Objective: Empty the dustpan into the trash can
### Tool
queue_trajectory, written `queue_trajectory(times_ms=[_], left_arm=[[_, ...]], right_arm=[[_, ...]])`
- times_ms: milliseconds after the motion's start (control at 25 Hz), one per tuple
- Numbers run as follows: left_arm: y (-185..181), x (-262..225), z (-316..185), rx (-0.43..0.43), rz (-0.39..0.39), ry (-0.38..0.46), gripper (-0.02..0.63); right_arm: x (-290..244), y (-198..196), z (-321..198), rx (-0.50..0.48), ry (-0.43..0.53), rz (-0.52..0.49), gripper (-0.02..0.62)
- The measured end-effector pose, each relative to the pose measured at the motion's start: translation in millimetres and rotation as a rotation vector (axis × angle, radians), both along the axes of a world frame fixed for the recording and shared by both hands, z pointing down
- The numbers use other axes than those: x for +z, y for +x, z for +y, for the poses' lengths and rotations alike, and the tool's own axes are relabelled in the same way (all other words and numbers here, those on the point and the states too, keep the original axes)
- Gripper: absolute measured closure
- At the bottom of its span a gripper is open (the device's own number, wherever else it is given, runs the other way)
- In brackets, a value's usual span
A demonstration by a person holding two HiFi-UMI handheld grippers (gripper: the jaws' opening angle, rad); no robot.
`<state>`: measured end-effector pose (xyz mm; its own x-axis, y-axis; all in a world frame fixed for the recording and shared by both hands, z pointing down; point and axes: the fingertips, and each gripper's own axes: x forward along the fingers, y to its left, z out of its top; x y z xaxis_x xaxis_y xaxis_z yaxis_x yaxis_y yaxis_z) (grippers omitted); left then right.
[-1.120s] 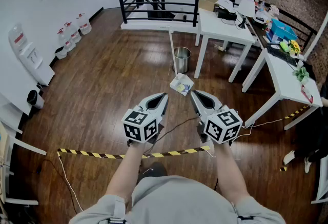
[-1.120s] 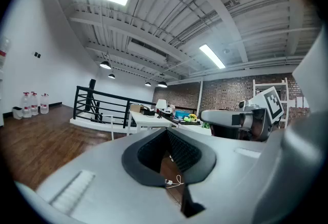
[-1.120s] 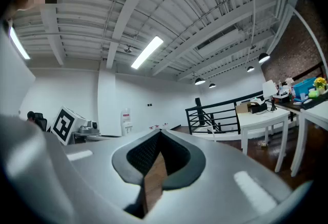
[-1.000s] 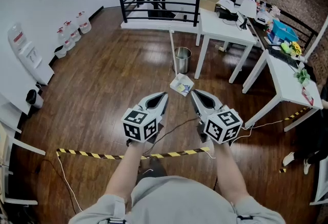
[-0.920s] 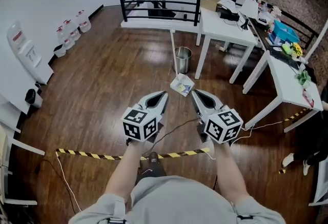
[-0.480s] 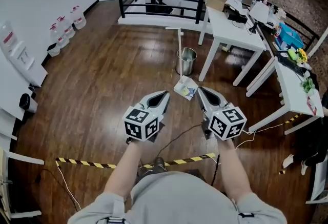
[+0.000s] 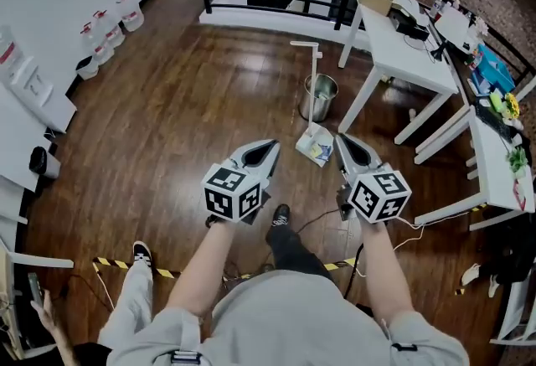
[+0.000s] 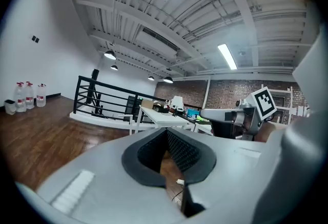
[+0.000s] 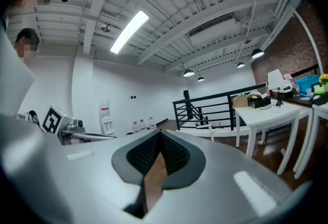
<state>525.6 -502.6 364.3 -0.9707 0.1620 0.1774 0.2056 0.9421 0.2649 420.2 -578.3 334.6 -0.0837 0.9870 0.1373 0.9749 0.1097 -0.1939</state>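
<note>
Left gripper [image 7: 270, 145]: my jaws were together, nothing in them, held above the wood floor [image 7: 167, 130].
Right gripper [image 7: 342, 140]: my jaws were closed too, empty.
Dustpan [image 7: 316, 146]: lay on the floor at 12 o'clock from me, seen between my two tips, scraps inside, long handle [image 7: 311, 79] upright.
Trash can [image 7: 319, 96]: metal, stood just past the dustpan at 12 o'clock.
White table [image 7: 402, 63]: at 2 o'clock.

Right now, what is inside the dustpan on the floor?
The dustpan holds a small heap of litter, with yellow and bluish bits showing. The pieces are too small to identify, and anything beneath the top ones is covered.
</note>
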Motion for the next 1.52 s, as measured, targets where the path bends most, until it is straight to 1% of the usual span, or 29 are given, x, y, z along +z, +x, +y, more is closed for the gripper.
queue_trajectory(times_ms=[160,360,520,640,800,1000,1200,1320,1400,1520], left_arm=[[-28.3,14.4,61.6,-0.01,0.02,-0.003,0.601],[-73.9,15.6,145.8,-0.017,0.04,0.006,0.6],[-105.6,17.2,208.7,-0.033,0.04,0.007,0.601],[-123.2,10.8,256.1,-0.054,0.047,-0.008,0.601],[-140.2,8.7,305.3,-0.048,0.05,-0.015,0.6],[-167.5,11.8,381.5,0.004,0.028,-0.03,0.6],[-182.9,15.0,489.2,0.08,0.02,-0.029,0.6],[-186.8,6.3,555.0,0.122,0.001,0.002,0.6],[-191.0,1.7,588.9,0.16,-0.011,0.018,0.6],[-205.6,0.0,634.6,0.203,-0.008,0.014,0.6]], right_arm=[[13.9,-33.0,66.0,-0.007,-0.013,0.015,0.595],[15.1,-83.6,158.0,-0.014,-0.026,0.049,0.595],[8.8,-119.6,223.6,-0.034,-0.038,0.029,0.595],[4.1,-133.2,267.9,-0.055,-0.043,0.017,0.595],[6.2,-144.3,315.3,-0.058,-0.04,0.01,0.595],[17.5,-160.3,387.8,-0.045,-0.02,-0.01,0.595],[23.1,-173.8,489.6,0.041,0.0,-0.019,0.595],[13.9,-173.9,553.9,0.082,0.002,-0.02,0.595],[7.8,-175.0,587.3,0.109,0.001,-0.022,0.595],[-0.2,-180.6,629.5,0.134,-0.01,-0.03,0.595]])
